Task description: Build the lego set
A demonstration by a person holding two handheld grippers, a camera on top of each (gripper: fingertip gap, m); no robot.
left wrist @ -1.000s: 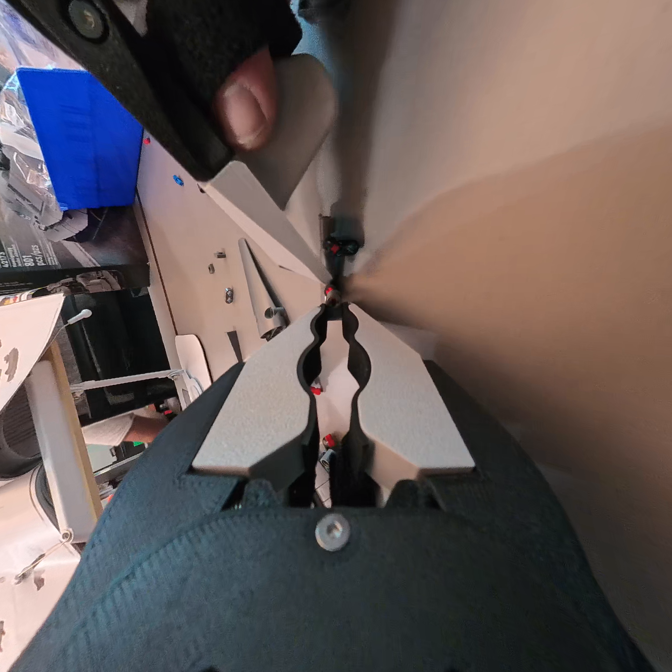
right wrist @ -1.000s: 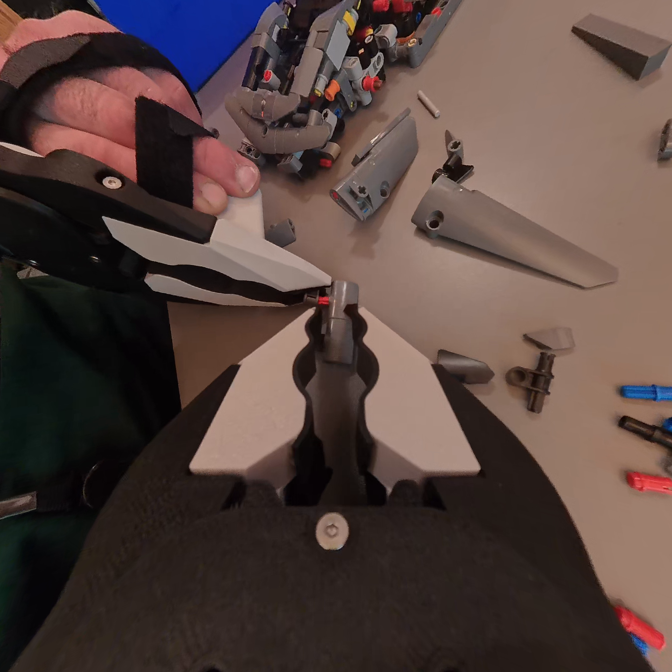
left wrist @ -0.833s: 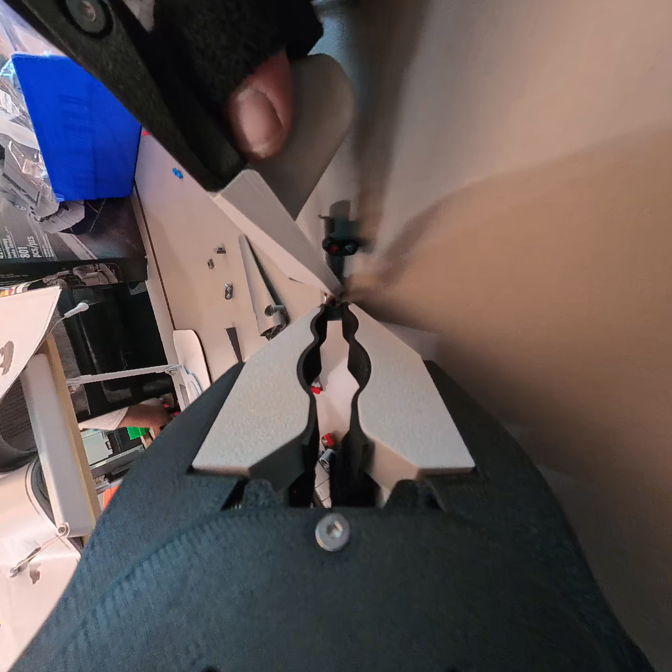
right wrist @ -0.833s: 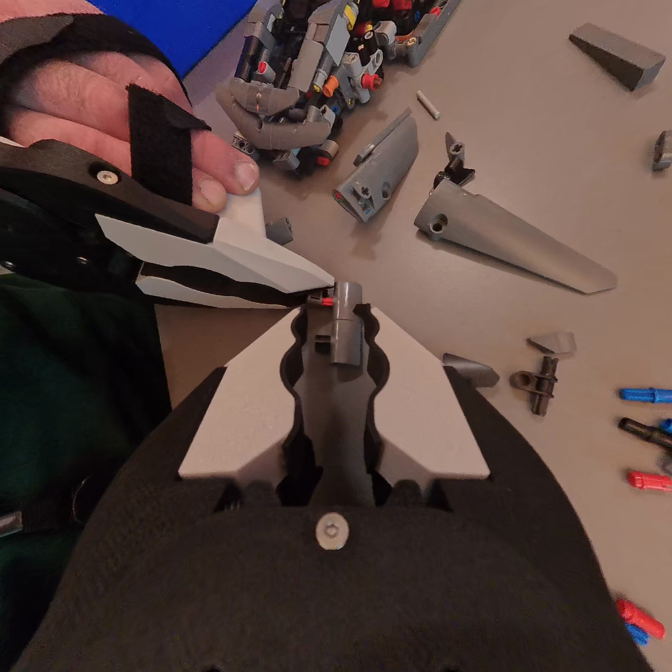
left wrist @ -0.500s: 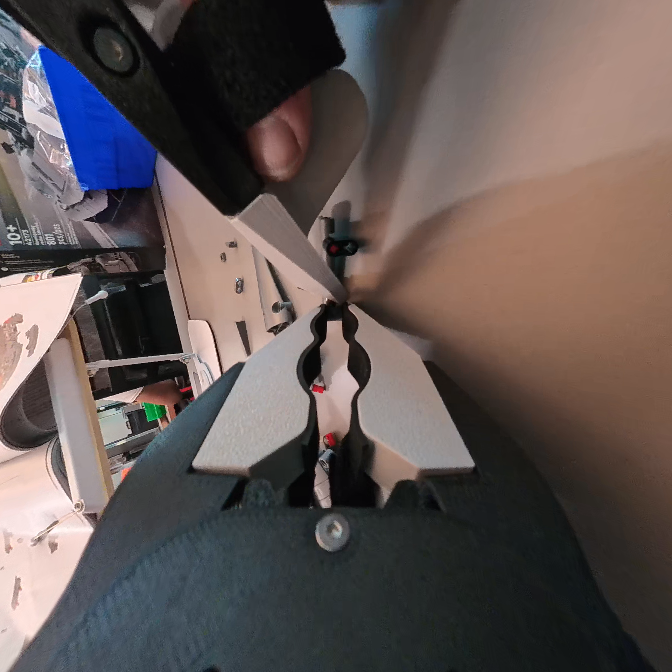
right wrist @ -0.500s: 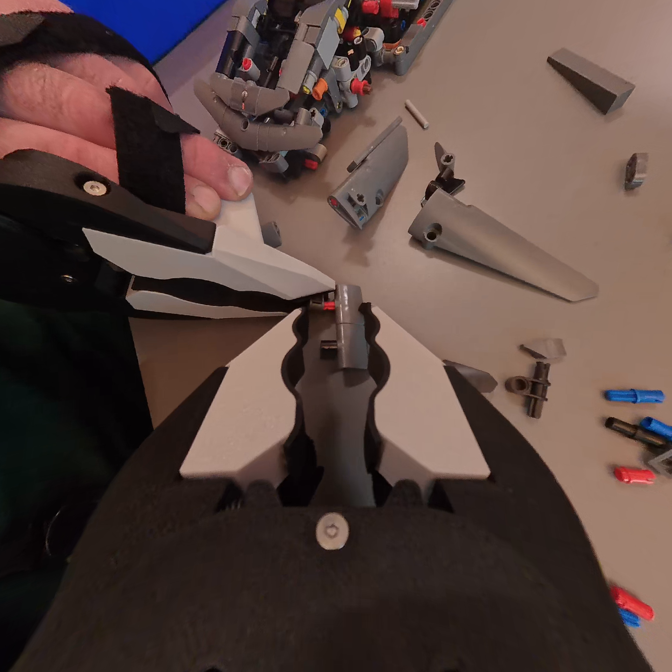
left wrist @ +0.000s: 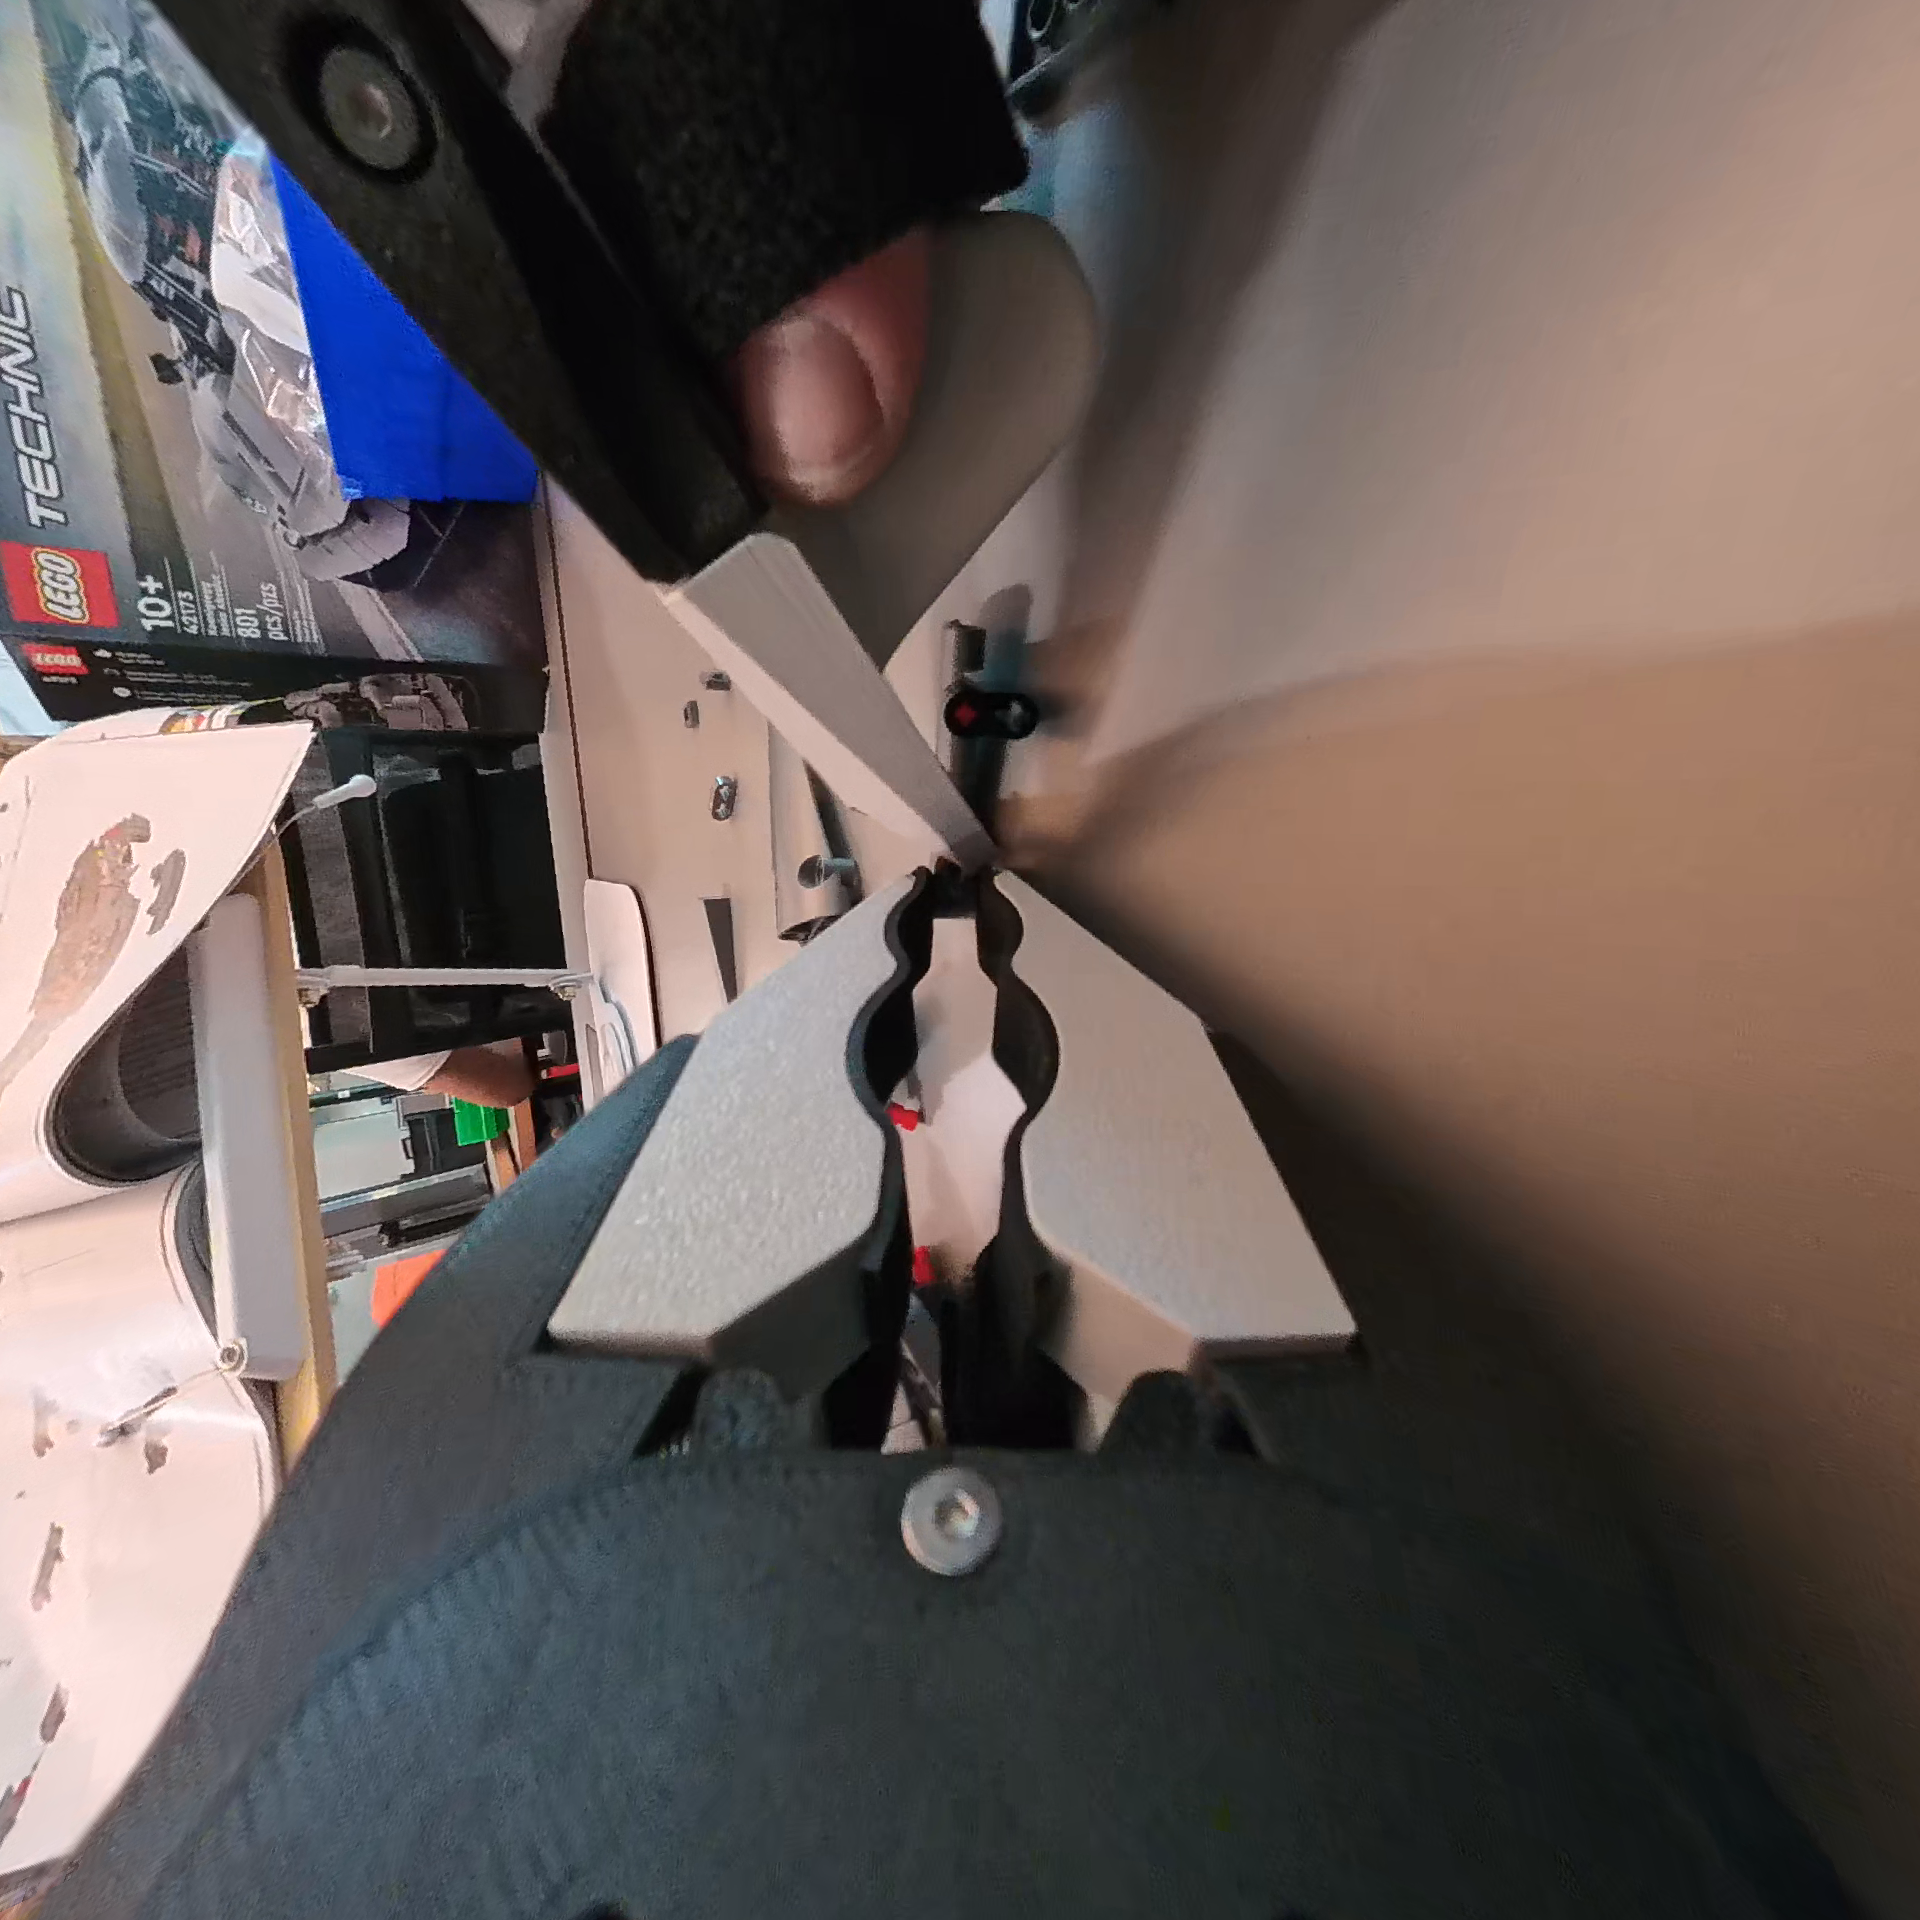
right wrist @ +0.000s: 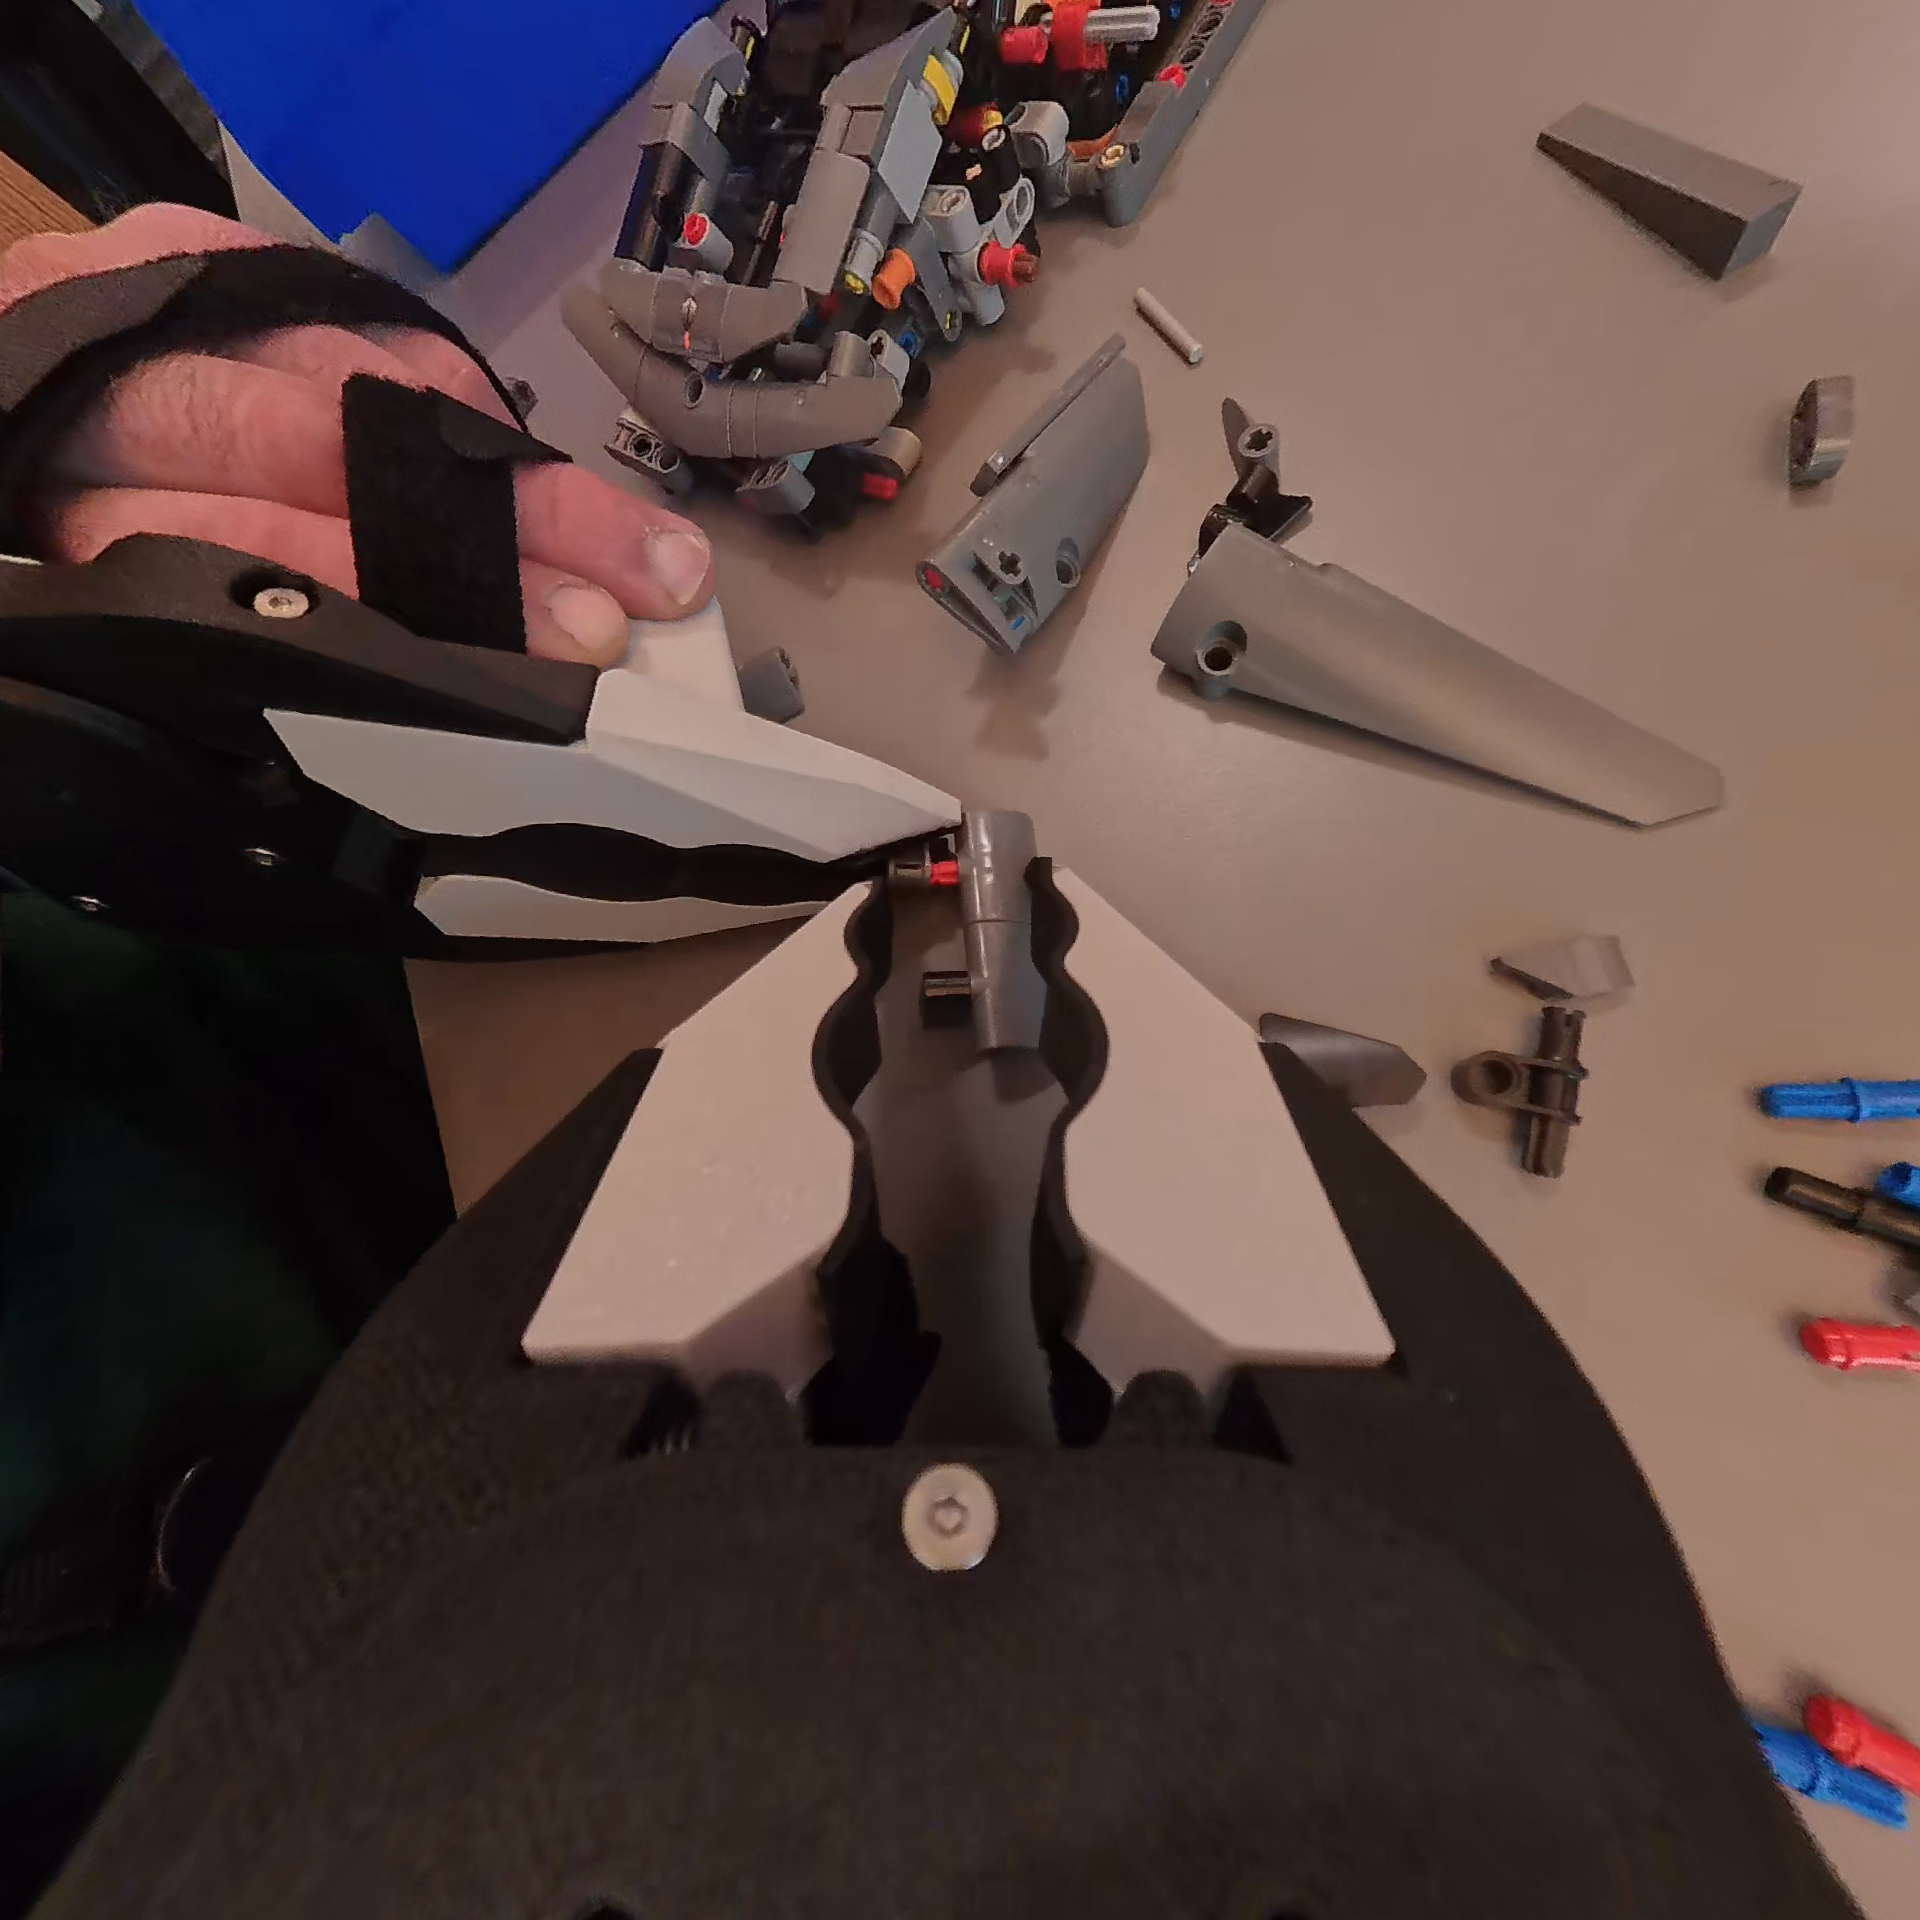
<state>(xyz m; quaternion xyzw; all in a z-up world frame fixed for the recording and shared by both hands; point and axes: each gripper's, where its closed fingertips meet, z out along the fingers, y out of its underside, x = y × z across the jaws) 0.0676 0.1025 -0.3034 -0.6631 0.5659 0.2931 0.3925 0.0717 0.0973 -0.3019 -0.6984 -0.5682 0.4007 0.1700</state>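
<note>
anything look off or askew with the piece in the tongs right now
Slightly. The grey connector hangs tilted between the open right tongs, resting against only one finger. It seems held just by the red pin pinched in the left tongs. Loose parts lie scattered on the table, as mid-build; nothing looks broken.

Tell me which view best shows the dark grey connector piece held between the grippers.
Right wrist view. The dark grey connector shows whole and sharp between the right gripper jaws, the left gripper pinching its red pin. The left wrist view shows only a dark sliver of it at the fingertips, the right gripper and blur around it.
</note>
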